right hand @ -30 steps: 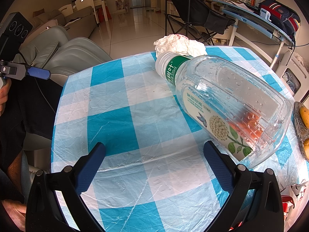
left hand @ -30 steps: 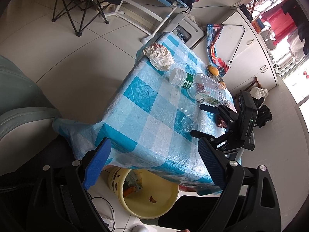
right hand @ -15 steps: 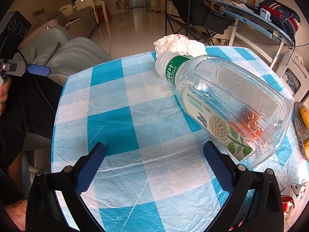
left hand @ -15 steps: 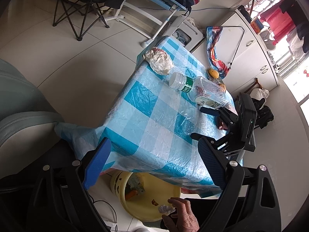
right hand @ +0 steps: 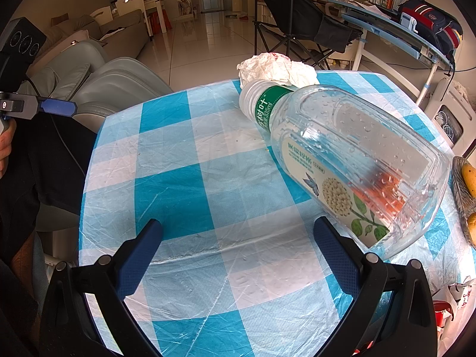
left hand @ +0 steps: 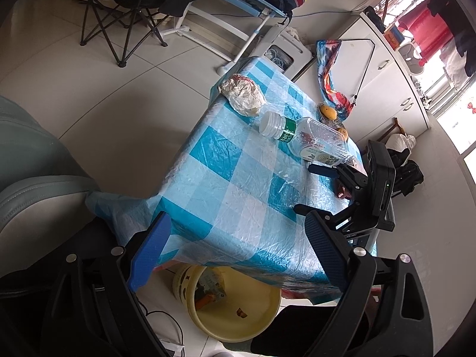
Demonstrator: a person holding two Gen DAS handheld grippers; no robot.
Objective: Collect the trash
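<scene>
A clear plastic bottle (right hand: 342, 160) with a green neck label and white cap lies on its side on the blue-and-white checked tablecloth (right hand: 178, 190). Crumpled white paper (right hand: 276, 70) rests just behind its cap. My right gripper (right hand: 238, 224) hovers open low over the cloth, the bottle's base beside its right finger. The left wrist view looks down on the same bottle (left hand: 303, 138), paper (left hand: 244, 93) and right gripper (left hand: 312, 189). My left gripper (left hand: 236, 218) is open and empty, high above the table's near edge. A yellow bucket (left hand: 235, 306) holding some scraps stands on the floor below.
A wire basket with fruit (left hand: 327, 111) sits at the table's far edge. A grey armchair (right hand: 119, 89) stands to the left, with a black folding chair (right hand: 297, 20) and a desk (right hand: 401, 35) behind the table. White cabinets (left hand: 372, 68) line the right wall.
The left gripper has risen and drawn back, so the table looks smaller and farther. A hand seen near the bucket half a second ago is gone. The right gripper and the bottle have not moved.
</scene>
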